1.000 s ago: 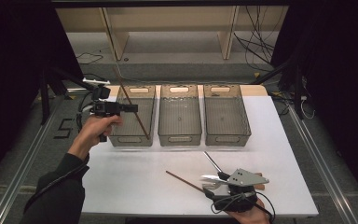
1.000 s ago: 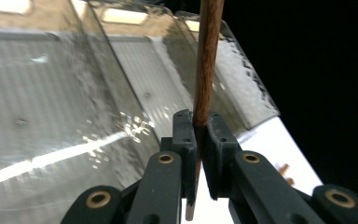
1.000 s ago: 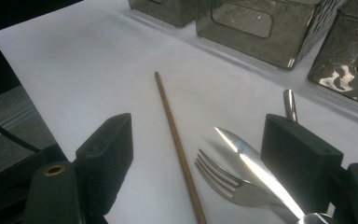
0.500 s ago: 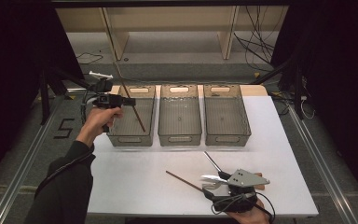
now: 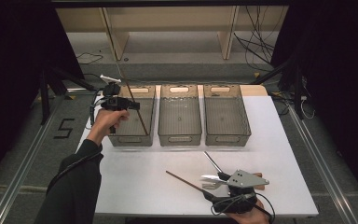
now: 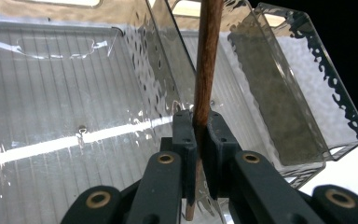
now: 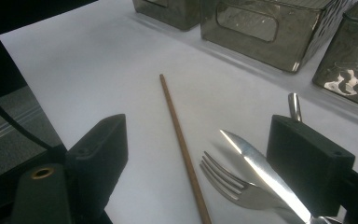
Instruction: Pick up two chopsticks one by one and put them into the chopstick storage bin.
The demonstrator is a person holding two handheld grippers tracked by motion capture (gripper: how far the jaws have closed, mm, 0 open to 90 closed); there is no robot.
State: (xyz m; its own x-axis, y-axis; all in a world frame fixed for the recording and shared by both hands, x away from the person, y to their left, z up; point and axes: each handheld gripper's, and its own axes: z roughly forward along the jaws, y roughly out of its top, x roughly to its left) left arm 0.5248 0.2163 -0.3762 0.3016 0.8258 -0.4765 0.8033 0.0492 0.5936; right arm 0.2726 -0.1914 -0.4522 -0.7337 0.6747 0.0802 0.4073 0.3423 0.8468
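Left gripper (image 5: 133,105) is clamped tight on a long thin brown wooden chopstick (image 5: 138,112), which it holds over the leftmost of three clear smoky-grey plastic bins (image 5: 131,138). From the high view the stick slants across that bin, top end up past the far rim and lower end down inside toward the near right corner. In the left gripper view the black pads (image 6: 185,135) pinch the stick (image 6: 204,74) from both sides, with a short stub poking out below them and the rest rising straight up the frame over the ribbed bin floor (image 6: 51,107). Can't tell if the lower tip touches the bottom.

Right gripper (image 5: 216,189) sits low at the near edge of the white table (image 5: 135,177) with its jaws spread wide and nothing pinched. They've just been opening a touch more. Between and ahead of them in the right gripper view there's a second brown chopstick (image 7: 182,144) lying flat on the table, a silver metal fork (image 7: 226,179) just beside it, and a silver table knife (image 7: 261,175) whose blade lies over the fork. A rounded metal handle end (image 7: 294,106) pokes up behind the right-hand pad; can't say what it belongs to.

The middle bin (image 5: 179,114) and right bin (image 5: 225,114) stand in a row next to the first one, well apart from the cutlery.
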